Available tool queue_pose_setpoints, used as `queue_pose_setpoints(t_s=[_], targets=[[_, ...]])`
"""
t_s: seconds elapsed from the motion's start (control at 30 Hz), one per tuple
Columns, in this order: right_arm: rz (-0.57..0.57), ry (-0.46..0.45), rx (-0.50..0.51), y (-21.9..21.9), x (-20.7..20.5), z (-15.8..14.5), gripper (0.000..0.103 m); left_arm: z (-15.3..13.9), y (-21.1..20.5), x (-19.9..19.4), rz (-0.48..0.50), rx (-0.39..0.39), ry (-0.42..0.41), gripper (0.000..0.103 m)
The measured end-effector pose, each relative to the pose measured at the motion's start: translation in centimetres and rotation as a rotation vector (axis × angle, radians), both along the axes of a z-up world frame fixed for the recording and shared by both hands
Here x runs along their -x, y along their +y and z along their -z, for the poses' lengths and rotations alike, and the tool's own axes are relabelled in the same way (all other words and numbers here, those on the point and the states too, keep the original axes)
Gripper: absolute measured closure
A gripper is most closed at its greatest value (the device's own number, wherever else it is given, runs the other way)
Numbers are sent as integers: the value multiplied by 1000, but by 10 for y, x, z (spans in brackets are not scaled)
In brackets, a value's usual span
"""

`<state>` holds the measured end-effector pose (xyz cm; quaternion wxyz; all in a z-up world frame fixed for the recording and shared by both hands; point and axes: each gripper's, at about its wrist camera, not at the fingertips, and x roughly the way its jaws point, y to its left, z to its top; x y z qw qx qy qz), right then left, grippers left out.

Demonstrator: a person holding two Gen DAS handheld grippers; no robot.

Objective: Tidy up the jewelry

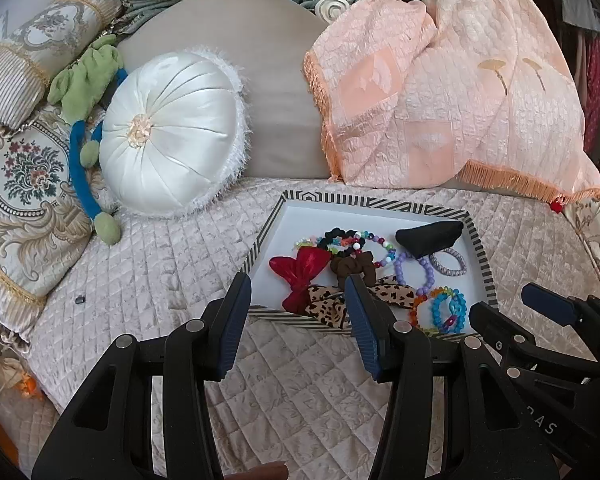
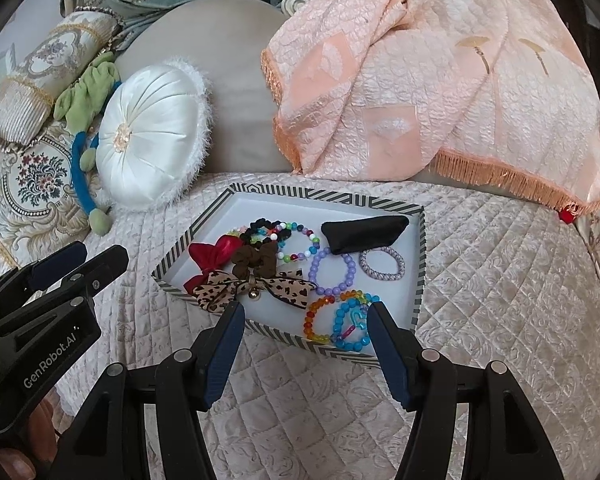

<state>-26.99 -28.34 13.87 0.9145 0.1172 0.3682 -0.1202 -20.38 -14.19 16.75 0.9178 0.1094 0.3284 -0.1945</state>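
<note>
A striped-rim tray (image 1: 380, 202) (image 2: 300, 194) lies on the quilted bed. It holds a red bow (image 1: 300, 276) (image 2: 207, 256), a leopard bow (image 1: 328, 304) (image 2: 219, 290), a brown bow (image 1: 352, 266) (image 2: 255, 262), a black pouch (image 1: 428, 236) (image 2: 364, 232), a purple bead bracelet (image 1: 398, 270) (image 2: 313, 270), a blue bracelet (image 1: 436, 308) (image 2: 338, 322) and a lilac hair tie (image 1: 448, 273) (image 2: 380, 276). My left gripper (image 1: 295, 304) (image 2: 85, 256) hovers open before the tray's near left edge. My right gripper (image 2: 306, 312) (image 1: 508, 304) hovers open at the near right edge, over the blue bracelet. Neither holds anything.
A round white cushion (image 1: 167, 136) and a green-and-blue plush toy (image 1: 83, 92) lie left of the tray, beside patterned pillows (image 1: 23, 184). A peach fringed blanket (image 1: 440, 92) is heaped behind it. Quilted bedspread (image 1: 171, 264) surrounds the tray, with a small dark item (image 1: 79, 300) at left.
</note>
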Motion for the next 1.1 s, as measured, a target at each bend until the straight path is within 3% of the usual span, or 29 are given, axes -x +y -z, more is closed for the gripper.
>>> queue_pose_setpoints(t_s=[1.1], targets=[[-6,14,-21,-7,-3,8,41,10,-5,-6,6,-13,24,54]])
